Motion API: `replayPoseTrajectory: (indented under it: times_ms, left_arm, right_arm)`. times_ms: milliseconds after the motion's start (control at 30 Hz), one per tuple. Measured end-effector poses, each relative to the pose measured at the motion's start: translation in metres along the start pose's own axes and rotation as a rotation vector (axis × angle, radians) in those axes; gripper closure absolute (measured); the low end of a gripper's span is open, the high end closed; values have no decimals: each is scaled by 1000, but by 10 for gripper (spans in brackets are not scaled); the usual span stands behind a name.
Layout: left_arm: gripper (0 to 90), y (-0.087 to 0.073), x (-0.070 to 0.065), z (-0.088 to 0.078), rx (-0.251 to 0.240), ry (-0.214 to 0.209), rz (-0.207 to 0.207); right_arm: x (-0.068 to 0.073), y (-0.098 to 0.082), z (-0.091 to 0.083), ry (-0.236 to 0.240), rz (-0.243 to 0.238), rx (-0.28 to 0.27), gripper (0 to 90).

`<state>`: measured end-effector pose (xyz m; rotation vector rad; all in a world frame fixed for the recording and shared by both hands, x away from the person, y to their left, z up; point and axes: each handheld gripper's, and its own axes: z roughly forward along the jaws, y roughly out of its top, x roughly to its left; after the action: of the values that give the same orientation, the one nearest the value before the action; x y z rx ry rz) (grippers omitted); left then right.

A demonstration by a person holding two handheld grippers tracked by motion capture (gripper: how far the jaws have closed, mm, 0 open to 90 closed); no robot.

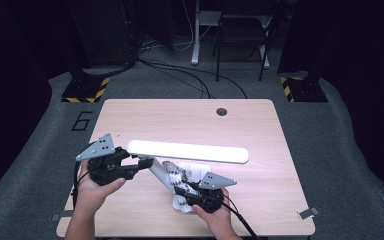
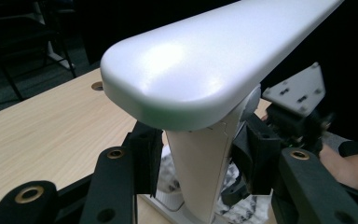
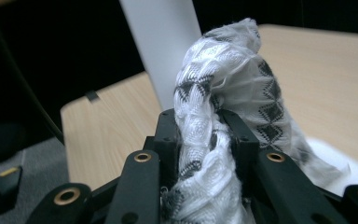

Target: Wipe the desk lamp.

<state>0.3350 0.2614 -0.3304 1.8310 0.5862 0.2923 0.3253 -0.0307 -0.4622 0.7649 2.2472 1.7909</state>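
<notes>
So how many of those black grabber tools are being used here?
2. The left gripper clamps the white lamp's arm; the right gripper, nearer the table's front edge, pinches a patterned cloth beside the lamp's base.

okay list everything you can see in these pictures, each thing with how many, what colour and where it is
desk lamp: one, white, standing near the front middle of the table, long head level, arm slanting down to its base
cloth: one, white with dark grey pattern, bunched against the lamp's arm above its base
table: one, light wood, a round hole near its far edge
chair: one, dark frame, on the floor beyond the table
striped floor plates: two, black and yellow, either side behind the table
left hand-held gripper: one, black, shut on the lamp's arm
right hand-held gripper: one, black, shut on the cloth
</notes>
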Motion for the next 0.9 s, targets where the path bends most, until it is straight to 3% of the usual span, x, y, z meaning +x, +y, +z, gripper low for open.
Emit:
replayPoseTrajectory:
  times_ms: [133, 300, 500, 600, 667, 767, 867, 900]
  left_arm:
    - [564, 0, 0, 0, 0, 2, -2]
    - [564, 0, 0, 0, 1, 2, -1]
    - [563, 0, -1, 0, 3, -1, 1]
    - [563, 0, -1, 0, 3, -2, 0]
    - [563, 0, -1, 0, 1, -4, -1]
    - [563, 0, -1, 0, 1, -5, 0]
    - [563, 0, -1, 1, 1, -6, 1]
    - [563, 0, -1, 1, 1, -7, 1]
  right_arm:
    - [11, 23, 0, 35, -32, -66, 705]
    - [20, 35, 0, 23, -46, -112, 705]
    - [27, 45, -2, 18, -40, -122, 705]
    - [29, 51, -2, 11, -83, -133, 705]
    - [33, 55, -3, 16, -74, -128, 705]
    - [32, 60, -3, 7, -108, -155, 705]
    - [33, 62, -4, 8, -103, -156, 705]
    - [36, 63, -4, 8, -72, -148, 705]
